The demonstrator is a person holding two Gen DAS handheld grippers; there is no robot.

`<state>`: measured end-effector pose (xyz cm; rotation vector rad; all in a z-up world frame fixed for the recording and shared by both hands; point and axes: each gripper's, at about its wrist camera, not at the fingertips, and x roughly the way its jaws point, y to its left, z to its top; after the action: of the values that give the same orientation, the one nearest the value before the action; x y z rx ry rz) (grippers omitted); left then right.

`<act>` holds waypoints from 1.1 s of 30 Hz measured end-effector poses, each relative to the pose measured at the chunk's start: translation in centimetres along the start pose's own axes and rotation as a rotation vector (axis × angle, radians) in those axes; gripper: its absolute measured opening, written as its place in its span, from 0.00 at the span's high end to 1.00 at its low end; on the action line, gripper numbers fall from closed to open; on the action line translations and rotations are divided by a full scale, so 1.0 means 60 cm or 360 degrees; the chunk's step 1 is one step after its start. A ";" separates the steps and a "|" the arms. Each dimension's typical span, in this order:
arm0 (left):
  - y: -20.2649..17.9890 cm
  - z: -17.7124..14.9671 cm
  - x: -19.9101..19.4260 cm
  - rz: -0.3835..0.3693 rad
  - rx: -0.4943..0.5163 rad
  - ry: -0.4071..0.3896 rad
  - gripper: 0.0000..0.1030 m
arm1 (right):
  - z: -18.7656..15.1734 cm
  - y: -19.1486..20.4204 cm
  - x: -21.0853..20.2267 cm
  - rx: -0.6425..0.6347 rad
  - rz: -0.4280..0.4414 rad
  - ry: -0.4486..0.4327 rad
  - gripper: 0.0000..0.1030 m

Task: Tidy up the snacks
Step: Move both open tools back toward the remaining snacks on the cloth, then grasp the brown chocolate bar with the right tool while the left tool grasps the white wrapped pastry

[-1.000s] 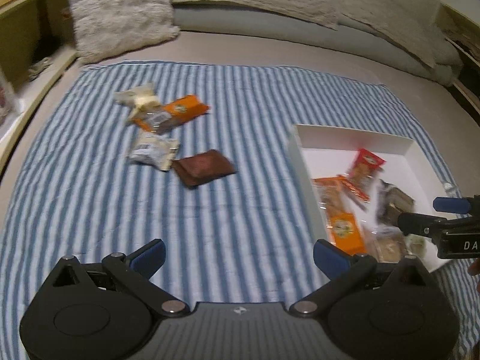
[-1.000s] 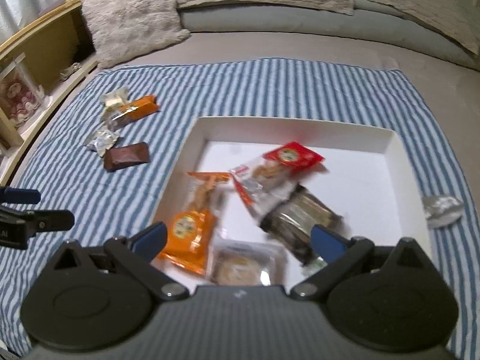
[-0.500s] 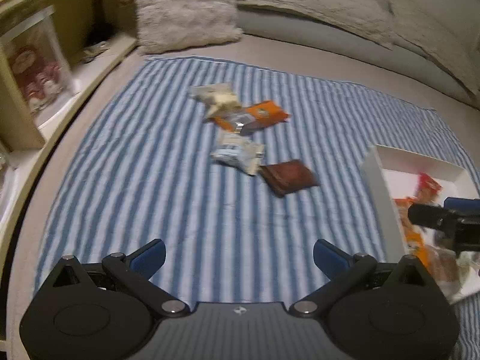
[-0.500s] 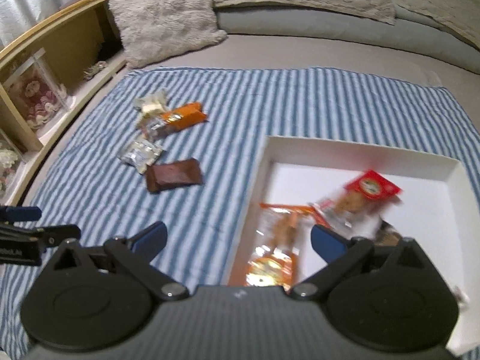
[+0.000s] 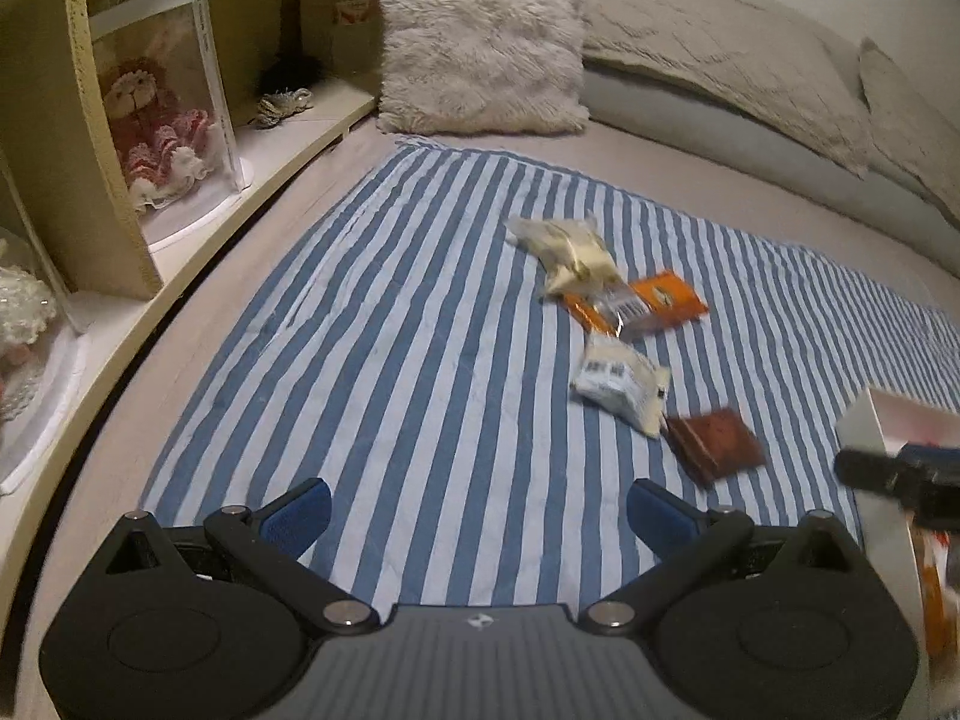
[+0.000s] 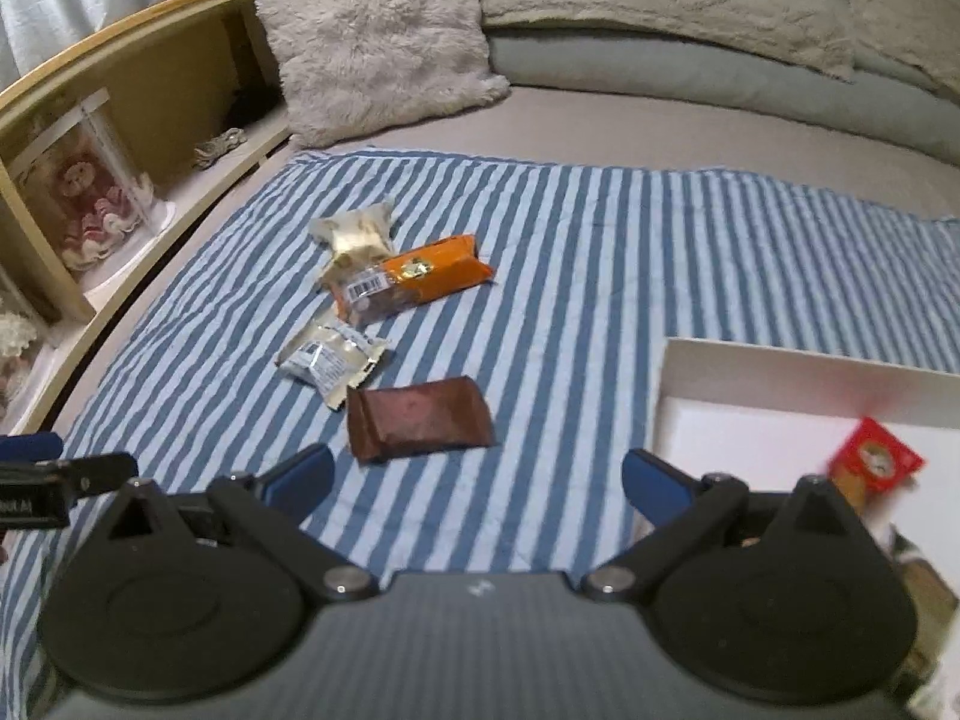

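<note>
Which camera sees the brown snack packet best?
The right wrist view: the brown snack packet lies whole, sharp and near the middle, just ahead of the open right hand-held gripper. In the left wrist view it sits off to the right and looks blurred.

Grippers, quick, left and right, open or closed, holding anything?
Left gripper: open, holding nothing, over the blue-and-white striped cloth.
Right gripper: open, holding nothing, near the brown foil snack packet.
</note>
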<state>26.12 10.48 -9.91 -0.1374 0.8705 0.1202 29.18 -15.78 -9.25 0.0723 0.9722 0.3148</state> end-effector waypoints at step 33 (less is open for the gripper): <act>-0.151 0.084 0.233 -0.0143 0.0769 0.0136 0.00 | 0.014 0.041 0.179 -0.0315 0.0180 0.0176 0.13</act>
<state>40.32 3.12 -16.78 0.2717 0.9545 -0.1825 34.92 -10.22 -16.85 -0.0716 1.0438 0.5217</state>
